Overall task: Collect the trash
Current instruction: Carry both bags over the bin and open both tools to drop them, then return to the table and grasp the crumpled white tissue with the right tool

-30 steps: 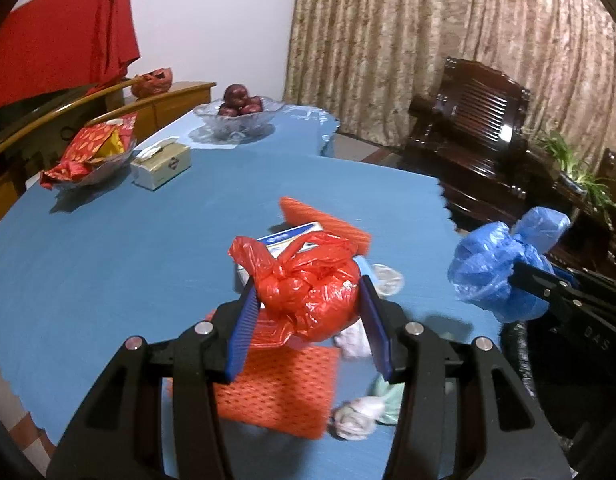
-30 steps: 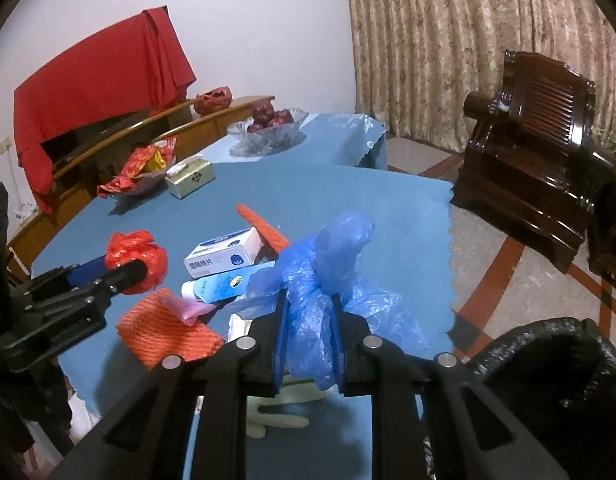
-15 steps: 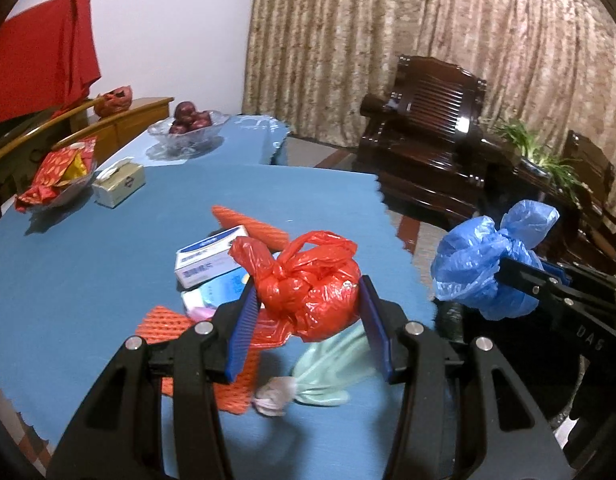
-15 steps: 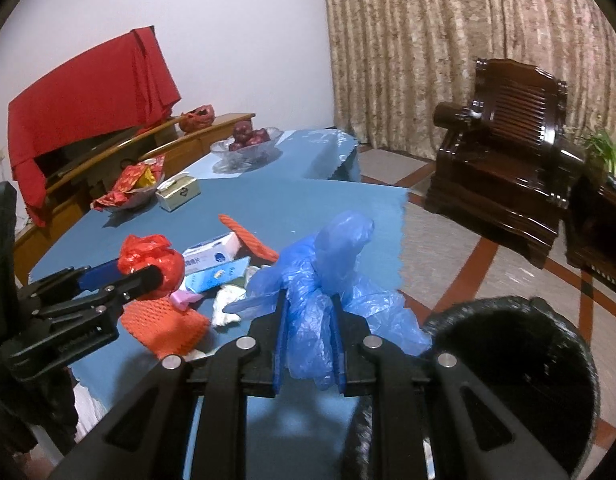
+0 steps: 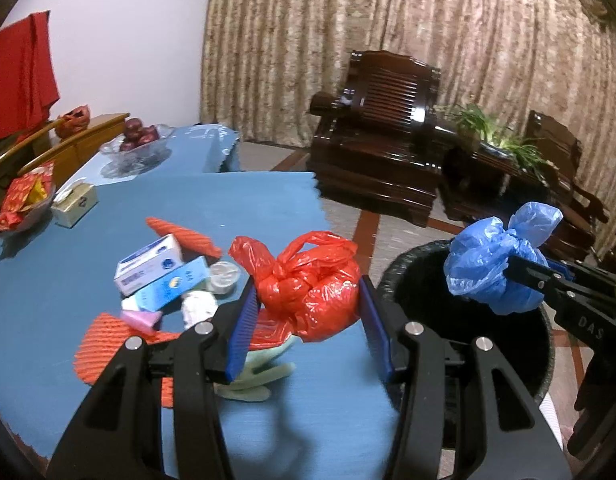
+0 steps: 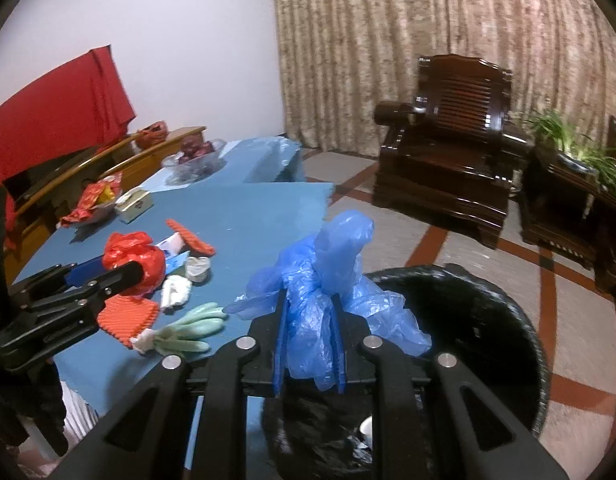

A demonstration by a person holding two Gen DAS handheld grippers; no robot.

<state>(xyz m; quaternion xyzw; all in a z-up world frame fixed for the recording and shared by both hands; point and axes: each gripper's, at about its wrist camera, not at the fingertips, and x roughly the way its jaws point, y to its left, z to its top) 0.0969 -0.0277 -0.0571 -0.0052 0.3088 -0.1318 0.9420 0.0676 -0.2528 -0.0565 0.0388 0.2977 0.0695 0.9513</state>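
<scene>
Patterned beige curtains (image 5: 427, 52) hang behind a dark wooden armchair (image 5: 383, 136); nearer the cameras a table under a blue cloth (image 5: 236, 200) fills the left side, and a black-lined trash bin (image 6: 487, 320) stands on the floor just off the table's near right corner. The left gripper (image 5: 308, 308) pinches a knotted red plastic bag (image 5: 308, 284) between its blue pads, holding it clear above the table edge, just left of the bin; in the right wrist view the same bag (image 6: 134, 258) shows at the tip of the left gripper (image 6: 136, 270). The right gripper (image 6: 309, 316) is pressed together on a crumpled blue plastic bag (image 6: 327, 276), which hangs over the near rim of the bin; from the left wrist view this blue bag (image 5: 495, 264) sits above the bin's opening (image 5: 419, 276), clamped at the tip of the right gripper (image 5: 511, 268). Left of the bin, still on the table, lies a cluster of trash: a white and blue box (image 5: 150, 270), a light blue carton (image 5: 176, 286) touching it, a small round cup (image 5: 224, 278), crumpled white tissue (image 5: 198, 306), orange netting (image 5: 116, 344) and a pale green glove (image 6: 192, 328) near the table edge; farther back on the table stand a tissue box (image 5: 74, 200) and a glass bowl of dark fruit (image 5: 138, 142); something white (image 6: 365, 432) lies inside the bin.
</scene>
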